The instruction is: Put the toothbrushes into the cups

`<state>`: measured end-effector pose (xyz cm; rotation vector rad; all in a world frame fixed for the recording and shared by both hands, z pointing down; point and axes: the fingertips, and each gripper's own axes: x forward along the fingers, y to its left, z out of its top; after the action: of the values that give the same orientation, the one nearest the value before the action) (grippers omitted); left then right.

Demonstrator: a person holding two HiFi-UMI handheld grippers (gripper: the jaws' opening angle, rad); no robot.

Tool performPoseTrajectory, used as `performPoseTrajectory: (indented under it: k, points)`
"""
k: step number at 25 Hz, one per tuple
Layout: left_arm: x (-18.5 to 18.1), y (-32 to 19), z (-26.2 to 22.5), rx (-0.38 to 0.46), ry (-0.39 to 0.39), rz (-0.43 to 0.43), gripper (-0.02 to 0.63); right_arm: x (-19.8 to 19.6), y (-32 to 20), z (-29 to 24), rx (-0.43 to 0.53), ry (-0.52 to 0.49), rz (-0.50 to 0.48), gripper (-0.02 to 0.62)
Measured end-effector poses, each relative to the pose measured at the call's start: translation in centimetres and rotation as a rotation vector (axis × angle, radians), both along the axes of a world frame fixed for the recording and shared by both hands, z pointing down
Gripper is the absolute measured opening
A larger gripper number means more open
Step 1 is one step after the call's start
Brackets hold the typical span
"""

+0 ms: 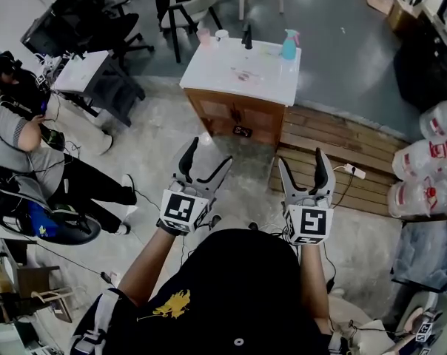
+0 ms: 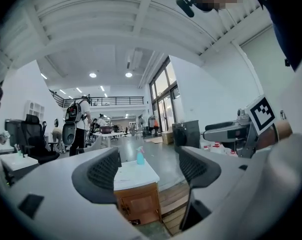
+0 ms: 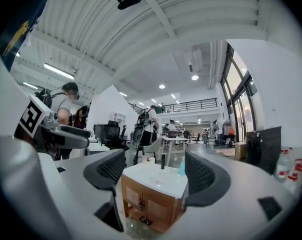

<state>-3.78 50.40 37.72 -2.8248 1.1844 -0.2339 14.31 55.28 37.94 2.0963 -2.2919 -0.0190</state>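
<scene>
1. Head view, looking steeply down: the left gripper (image 1: pixel 209 152) and the right gripper (image 1: pixel 301 159) are held out side by side in the lower middle of the frame. Both have their jaws well apart and hold nothing. Each gripper view shows only the floor and distant furniture through the gap.
2. The task's things are well ahead, in the upper middle of the frame, on a wooden cabinet (image 1: pixel 238 117) with a white top. A pink cup (image 1: pixel 203 37) and a white cup (image 1: pixel 222 35) stand close together at its far left corner. A blue spray bottle (image 1: pixel 288 45) stands at the far right.
3. Faint marks at the middle of the top may be the toothbrushes, but they are too small to be sure.
4. The step in hand looks like the approach. Walking up square to the cabinet front should bring both cups within reach.
5. The wooden slats (image 1: pixel 334 154) at the frame's right carry a loose cable, which could trip a foot.
6. Gripping each brush mid-handle should let it drop in upright. The cups look light and may tip if nudged.
</scene>
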Motion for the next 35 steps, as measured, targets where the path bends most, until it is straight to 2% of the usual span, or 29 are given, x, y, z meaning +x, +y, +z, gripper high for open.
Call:
performPoseTrajectory:
  k: [3,6,8,9,13,17,20,22,24,28,35]
  points:
    - [0.2,-0.4,-0.6,0.013,0.036,-0.021,0.409,0.8,0.0,0.1,0.002,-0.016,0.023,0.429]
    - [0.5,-0.3,-0.7,0.030,0.037,-0.023,0.452,1.3,0.0,0.1,0.008,-0.029,0.039,0.485]
    - [0.7,-0.3,-0.9,0.031,0.036,-0.020,0.476,1.9,-0.1,0.3,0.003,-0.048,0.061,0.577]
    - [0.8,-0.2,-0.9,0.028,0.042,-0.020,0.491,2.3,-0.2,0.4,-0.004,-0.057,0.070,0.598]
    - [0.2,0.1,-1.2,0.019,0.062,-0.028,0.562,2.6,-0.8,1.3,-0.037,-0.068,0.065,0.600]
    - [-1.4,-0.9,-0.3,-0.009,0.046,-0.058,0.583,1.5,-2.3,1.8,-0.063,-0.042,0.014,0.600]
    - [-3.1,-2.4,1.4,-0.047,-0.022,-0.112,0.581,0.2,-3.2,2.6,-0.090,-0.026,-0.020,0.600]
    - [-4.3,-3.6,2.1,-0.043,-0.053,-0.159,0.578,-0.4,-4.0,3.5,-0.121,-0.014,-0.034,0.600]
    - [-5.1,-4.7,2.1,-0.024,-0.027,-0.192,0.578,-0.7,-4.8,4.7,-0.159,-0.006,-0.039,0.600]
    - [-5.2,-7.7,1.5,0.023,0.065,-0.192,0.578,-1.0,-7.4,5.8,-0.207,0.007,-0.036,0.600]
    - [-9.0,-15.4,3.6,-0.088,0.085,-0.231,0.578,-4.0,-15.5,5.5,-0.260,0.015,-0.069,0.598]
